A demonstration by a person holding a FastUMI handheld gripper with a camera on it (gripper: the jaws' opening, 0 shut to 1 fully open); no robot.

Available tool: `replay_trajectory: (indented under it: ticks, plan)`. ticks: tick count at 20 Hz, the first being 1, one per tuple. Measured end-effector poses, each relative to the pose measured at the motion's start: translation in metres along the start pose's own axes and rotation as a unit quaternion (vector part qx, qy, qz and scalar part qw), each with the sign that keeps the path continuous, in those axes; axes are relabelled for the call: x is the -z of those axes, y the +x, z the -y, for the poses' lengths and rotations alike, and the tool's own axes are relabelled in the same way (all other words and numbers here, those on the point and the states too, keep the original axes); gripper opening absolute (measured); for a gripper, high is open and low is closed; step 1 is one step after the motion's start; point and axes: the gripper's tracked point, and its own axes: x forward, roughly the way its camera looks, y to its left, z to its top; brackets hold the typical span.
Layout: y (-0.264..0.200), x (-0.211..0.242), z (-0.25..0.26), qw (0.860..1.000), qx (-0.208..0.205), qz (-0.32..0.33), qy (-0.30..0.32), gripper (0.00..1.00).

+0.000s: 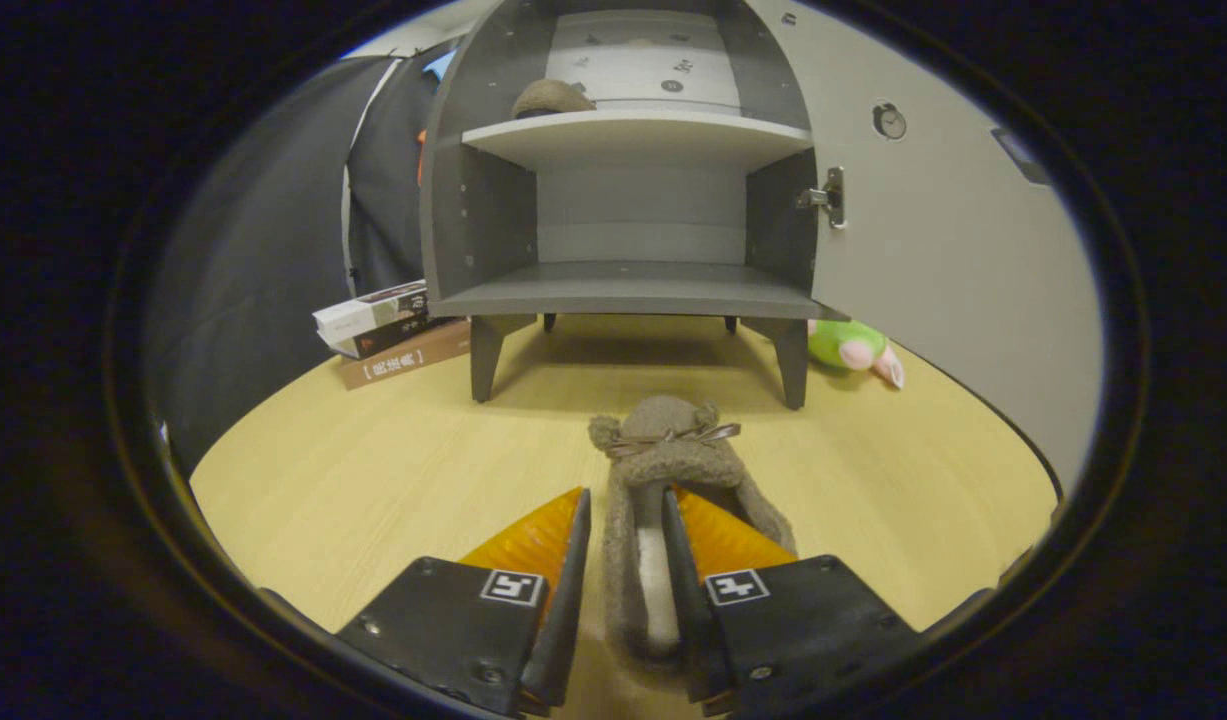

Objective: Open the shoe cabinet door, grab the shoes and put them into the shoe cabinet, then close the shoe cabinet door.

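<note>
A brown fuzzy shoe (663, 450) with a small bow lies on the wooden table (373, 480), toe pointing at the cabinet. My gripper (625, 497) is shut on it: one finger is outside the shoe's left wall and the other is inside its opening, so the wall is pinched between them. Beyond the shoe stands the grey shoe cabinet (633, 290) on short legs, with its door (933, 250) swung wide open to the right. A second brown shoe (551, 98) rests on the upper shelf. The lower shelf is bare.
A stack of books (383, 325) lies on the table left of the cabinet. A green plush toy (853, 345) sits by the cabinet's right front leg, under the open door. Black cloth forms the wall at the left.
</note>
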Motion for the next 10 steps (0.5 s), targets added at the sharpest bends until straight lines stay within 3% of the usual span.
replay_trajectory:
  ticks: [1, 2, 3, 7, 10]
  plan:
    - [0.006, 0.007, -0.006, 0.999, -0.029, -0.022, 0.011, 0.37]
    - [0.008, 0.011, -0.01, 0.998, -0.052, -0.037, 0.025, 0.21]
    - [0.013, 0.006, -0.007, 0.998, -0.057, -0.028, 0.029, 0.17]
    - [0.0, 0.003, -0.006, 0.998, -0.059, -0.007, -0.019, 0.11]
    - [-0.022, -0.004, 0.002, 0.998, -0.03, 0.007, -0.051, 0.11]
